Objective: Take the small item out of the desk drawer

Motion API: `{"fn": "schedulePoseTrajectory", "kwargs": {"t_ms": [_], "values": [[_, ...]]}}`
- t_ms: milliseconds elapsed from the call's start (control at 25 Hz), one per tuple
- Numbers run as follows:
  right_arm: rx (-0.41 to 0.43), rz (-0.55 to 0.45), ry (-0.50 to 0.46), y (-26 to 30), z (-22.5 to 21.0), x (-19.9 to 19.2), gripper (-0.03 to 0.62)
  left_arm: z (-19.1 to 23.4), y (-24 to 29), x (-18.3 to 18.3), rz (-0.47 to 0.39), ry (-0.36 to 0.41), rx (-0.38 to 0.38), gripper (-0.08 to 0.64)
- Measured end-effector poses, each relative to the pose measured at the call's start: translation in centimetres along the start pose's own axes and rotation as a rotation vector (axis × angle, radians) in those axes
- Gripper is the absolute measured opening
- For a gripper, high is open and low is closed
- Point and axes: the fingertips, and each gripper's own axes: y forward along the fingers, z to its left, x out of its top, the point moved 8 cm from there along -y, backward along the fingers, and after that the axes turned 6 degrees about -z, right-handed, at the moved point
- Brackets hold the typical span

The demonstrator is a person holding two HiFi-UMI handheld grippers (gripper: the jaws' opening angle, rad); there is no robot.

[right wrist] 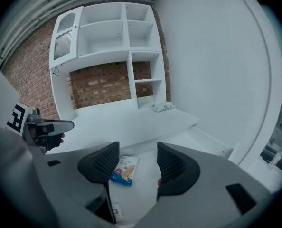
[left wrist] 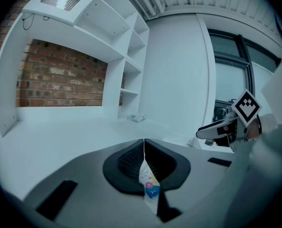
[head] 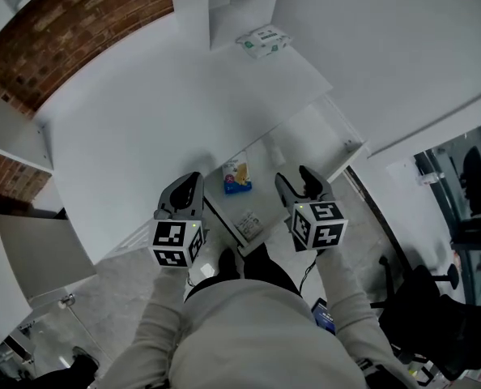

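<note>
White drawer (head: 305, 148) holds packet (right wrist: 123, 169), lying below parted jaws of right gripper (right wrist: 137, 159).

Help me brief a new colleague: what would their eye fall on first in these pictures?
The blue-and-yellow packet lying in the open drawer is the bright spot against the white desk. The left gripper, jaws shut, and the right gripper, jaws open, hover on either side of it, each with a marker cube. Farther back, a tissue pack sits alone on the desk near the shelves.
</note>
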Motion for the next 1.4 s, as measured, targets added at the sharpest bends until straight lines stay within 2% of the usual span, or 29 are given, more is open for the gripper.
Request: {"fn": "schedulePoseTrajectory", "kwargs": {"t_ms": [560, 920, 1400], "values": [[0.053, 0.139, -0.042, 7.9, -5.0, -0.7, 0.273, 0.4, 3.3, -0.2, 0.043, -0.032, 0.112, 0.020], [0.116, 0.260, -0.071, 12.4, -6.3, -2.7, 0.272, 0.6, 4.1, -0.2, 0.080, -0.039, 0.182, 0.020], [0.118, 0.456, -0.086, 17.6, -8.0, -6.8, 0.275, 1.0, 4.8, -1.0, 0.120, -0.073, 0.260, 0.020]]}}
